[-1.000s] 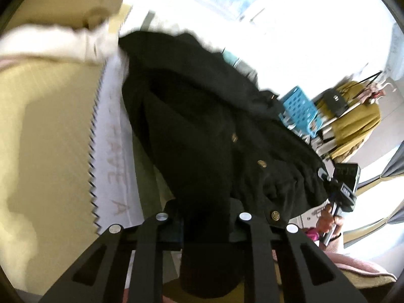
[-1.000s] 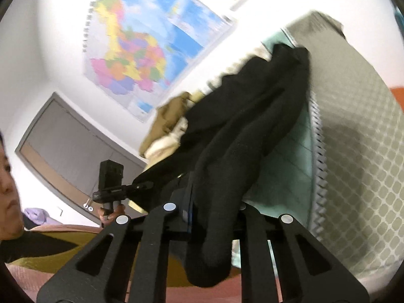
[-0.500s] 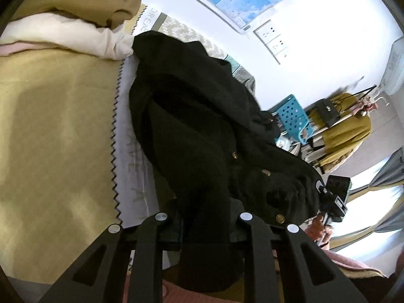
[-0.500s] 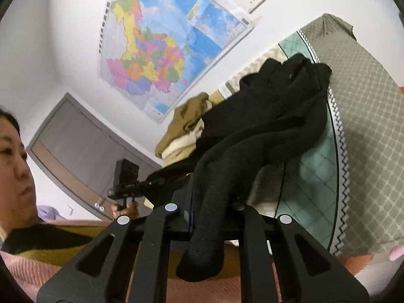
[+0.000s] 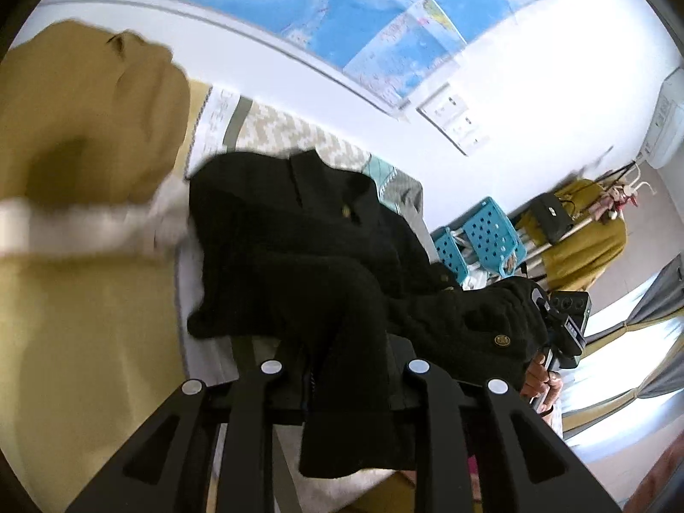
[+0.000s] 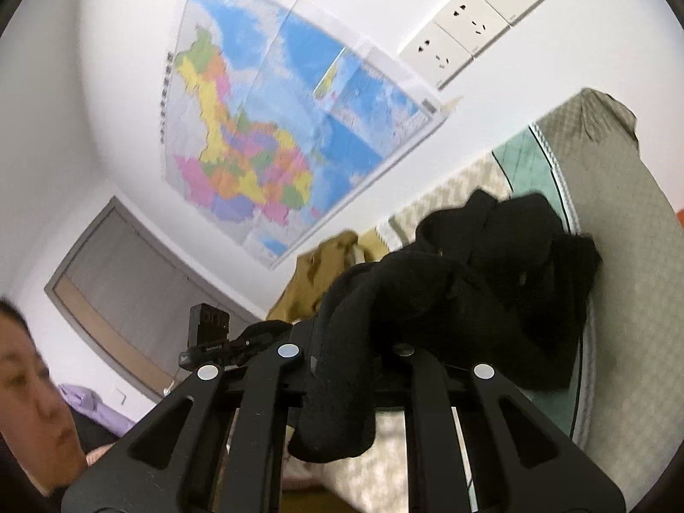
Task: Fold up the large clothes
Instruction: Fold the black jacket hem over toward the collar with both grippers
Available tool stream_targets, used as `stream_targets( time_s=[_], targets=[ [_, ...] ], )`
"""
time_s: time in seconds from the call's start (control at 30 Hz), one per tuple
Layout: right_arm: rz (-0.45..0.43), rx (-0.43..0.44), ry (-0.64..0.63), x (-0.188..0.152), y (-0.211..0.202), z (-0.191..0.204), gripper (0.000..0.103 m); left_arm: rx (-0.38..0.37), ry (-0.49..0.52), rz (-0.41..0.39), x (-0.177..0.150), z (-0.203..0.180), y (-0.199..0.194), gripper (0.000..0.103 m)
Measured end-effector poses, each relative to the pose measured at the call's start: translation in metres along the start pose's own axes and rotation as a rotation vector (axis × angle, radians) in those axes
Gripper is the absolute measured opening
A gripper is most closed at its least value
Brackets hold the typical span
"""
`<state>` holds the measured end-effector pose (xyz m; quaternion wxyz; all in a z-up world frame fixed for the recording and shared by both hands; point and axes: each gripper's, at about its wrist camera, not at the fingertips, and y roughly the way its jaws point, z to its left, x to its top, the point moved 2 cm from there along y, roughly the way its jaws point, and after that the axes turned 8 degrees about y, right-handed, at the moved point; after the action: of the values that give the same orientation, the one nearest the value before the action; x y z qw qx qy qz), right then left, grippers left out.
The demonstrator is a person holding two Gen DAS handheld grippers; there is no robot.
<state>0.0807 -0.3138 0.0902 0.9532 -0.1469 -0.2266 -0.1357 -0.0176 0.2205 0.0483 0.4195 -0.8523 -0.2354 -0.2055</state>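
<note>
Black cardigan (image 5: 308, 256) clamped at two points, lifted over patterned bedding (image 6: 632, 299)

Left gripper (image 5: 346, 367): jaws narrow, closed on a fold of the cardigan that hangs at 6 o'clock. Right gripper (image 6: 346, 355): jaws narrow, closed on a sleeve end drooping at 6 o'clock. The garment bulk extends toward 12 to 1 o'clock in both views. Tan clothing pile (image 5: 85, 128) lies at 10 o'clock; wall map (image 6: 273, 137) at 11 o'clock

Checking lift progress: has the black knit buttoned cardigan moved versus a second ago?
Yes. The black knit buttoned cardigan has risen off the patterned bedspread, bunching toward the wall map, clamped in both grippers.
</note>
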Motion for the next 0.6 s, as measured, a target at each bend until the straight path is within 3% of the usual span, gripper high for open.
stream_targets(
  time_s=[0.3,0.6],
  targets=[
    [0.001,-0.095,0.154,0.085,0.069,-0.048,0.013,0.075,-0.033,0.054,0.107,0.033,0.051,0.021],
    [0.054,-0.264,0.332,0.123,0.135,-0.133,0.016,0.089,-0.197,0.184,0.149,0.097,0.128,0.023]
  ],
)
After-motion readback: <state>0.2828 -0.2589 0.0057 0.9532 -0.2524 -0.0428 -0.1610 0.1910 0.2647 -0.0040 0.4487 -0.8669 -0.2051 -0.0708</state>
